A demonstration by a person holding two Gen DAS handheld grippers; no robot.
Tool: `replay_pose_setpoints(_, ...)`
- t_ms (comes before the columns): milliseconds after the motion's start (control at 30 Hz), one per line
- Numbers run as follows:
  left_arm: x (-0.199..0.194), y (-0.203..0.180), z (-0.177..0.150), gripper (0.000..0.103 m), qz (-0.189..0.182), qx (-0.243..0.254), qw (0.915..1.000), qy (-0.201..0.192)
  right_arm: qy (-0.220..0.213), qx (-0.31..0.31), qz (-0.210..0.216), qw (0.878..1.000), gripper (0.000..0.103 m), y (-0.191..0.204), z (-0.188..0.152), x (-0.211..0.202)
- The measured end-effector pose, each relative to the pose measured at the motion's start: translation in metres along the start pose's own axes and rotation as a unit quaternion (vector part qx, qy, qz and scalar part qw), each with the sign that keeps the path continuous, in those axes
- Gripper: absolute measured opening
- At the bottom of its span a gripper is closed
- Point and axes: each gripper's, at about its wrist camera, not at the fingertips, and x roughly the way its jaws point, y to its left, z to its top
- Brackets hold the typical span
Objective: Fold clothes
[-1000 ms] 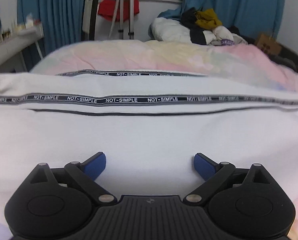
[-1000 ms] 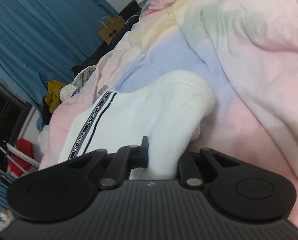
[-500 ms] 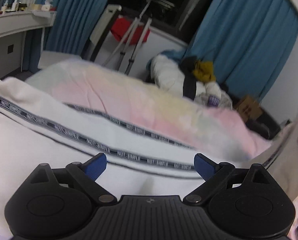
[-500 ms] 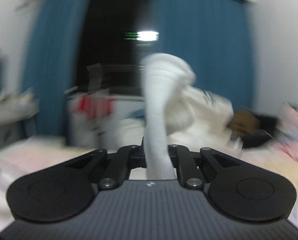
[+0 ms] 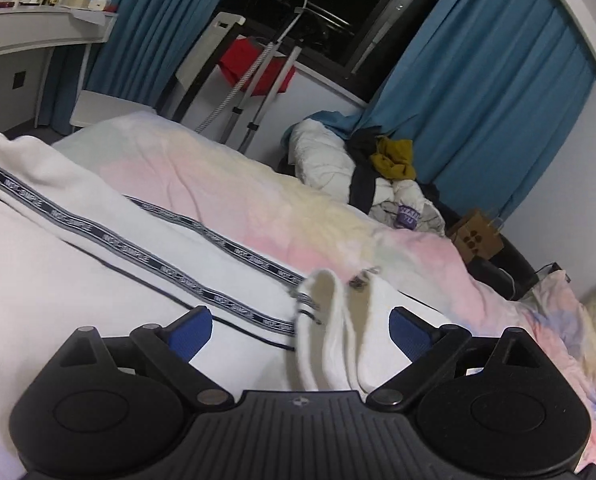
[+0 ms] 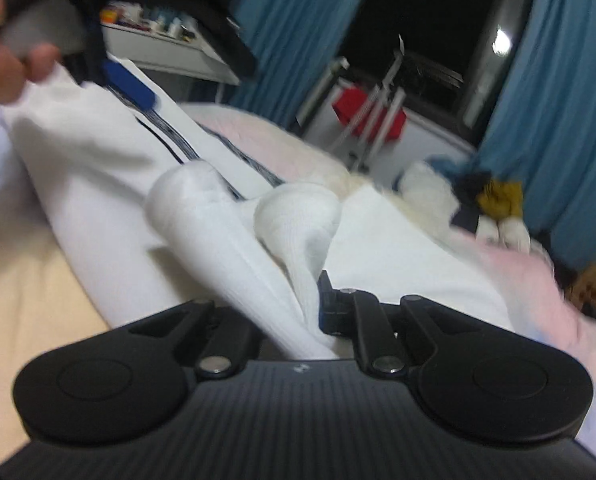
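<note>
We see a bed [image 5: 258,200] under a pastel quilt, filling the left wrist view from 9 to 3 o'clock. White trousers [image 5: 78,248] with a lettered side stripe lie across it. Their ribbed cuffs [image 6: 298,216] rise at 12 o'clock in the right wrist view. The left hand-held gripper [image 5: 299,328] stands wide open, blue pads [image 5: 190,330] on either side of a raised cuff, not touching it. The right hand-held gripper [image 6: 305,308] is clamped on ribbed cuff fabric. A clothes pile [image 5: 377,172] sits at 1 o'clock.

Both wrist views low, facing curtains [image 5: 493,92]
</note>
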Motion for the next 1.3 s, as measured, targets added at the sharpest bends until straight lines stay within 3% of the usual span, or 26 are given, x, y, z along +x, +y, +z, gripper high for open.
replay_pose_setpoints(133, 0.008, -0.009, -0.013, 0.097, 0.002, 0.021, 0.9996, 0.017, 0.029, 0.022, 0.032, 0.999, 0.012, 0.011, -0.002, 0.021)
replay_pose_setpoints(267, 0.014, -0.015, -0.027, 0.097, 0.027, 0.043, 0.9981, 0.033, 0.02, 0.058, 0.047, 0.997, 0.013, 0.001, -0.001, 0.022)
replay_pose_setpoints(567, 0.013, -0.033, -0.042, 0.097, 0.047, 0.088, 0.9939, 0.046, 0.034, 0.105, 0.054, 0.992, 0.018, 0.003, 0.008, 0.021)
replay_pose_setpoints(667, 0.019, -0.038, -0.042, 0.097, 0.061, 0.121, 0.9892, 0.055, 0.032, 0.127, 0.066, 0.989, 0.032, -0.002, 0.01, 0.018)
replay_pose_setpoints(733, 0.021, -0.036, -0.041, 0.097, 0.068, 0.133, 0.9873, 0.055, 0.028, 0.148, 0.081, 0.985, 0.054, -0.006, 0.007, 0.01)
replay_pose_setpoints(767, 0.023, -0.034, -0.04, 0.097, 0.07, 0.135, 0.9868, 0.055, 0.029, 0.158, 0.088, 0.983, 0.059, -0.009, 0.006, 0.006)
replay_pose_setpoints(933, 0.037, -0.026, -0.046, 0.097, 0.099, 0.139, 0.9819, 0.081, 0.042, 0.216, 0.119, 0.968, 0.063, -0.024, 0.005, -0.024)
replay_pose_setpoints(1067, 0.05, -0.017, -0.053, 0.096, 0.116, 0.144, 0.9772, 0.104, 0.045, 0.285, 0.101, 0.952, 0.063, -0.055, 0.005, -0.051)
replay_pose_setpoints(1300, 0.061, -0.018, -0.061, 0.096, 0.135, 0.171, 0.9696, 0.112, 0.032, 0.328, 0.009, 0.944, 0.063, -0.09, -0.008, -0.047)
